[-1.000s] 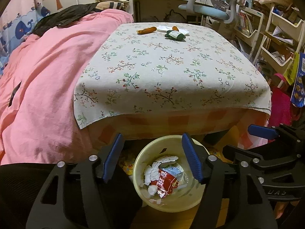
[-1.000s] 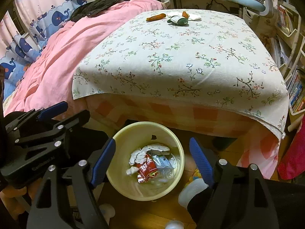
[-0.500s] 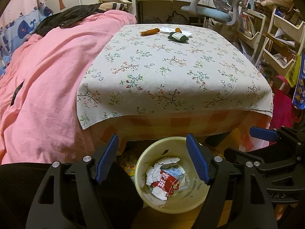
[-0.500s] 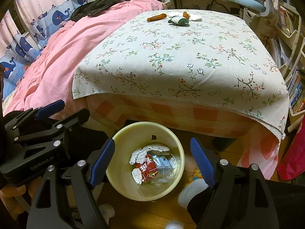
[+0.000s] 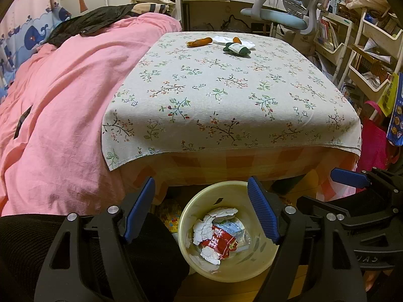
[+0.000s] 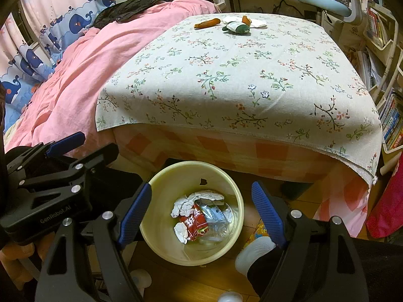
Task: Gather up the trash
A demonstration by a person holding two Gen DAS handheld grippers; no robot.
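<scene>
Hovering: you hold both grippers above the cream wastebasket (image 5: 228,264) on the floor by the table.
Left gripper (image 5: 201,210): your jaws are opening, nothing between them.
Right gripper (image 6: 201,211): spread wide, empty.
Trash: crumpled paper (image 6: 185,202) and red wrapper (image 6: 194,222) lie inside the wastebasket.
Tablecloth (image 5: 226,95): orange scraps (image 5: 199,42) at its far end.

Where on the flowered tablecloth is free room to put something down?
Nearly all of the flowered tablecloth is bare, from the near edge above the bin to the far end. Only the far edge is crowded: an orange wrapper, a green packet and white paper.
</scene>
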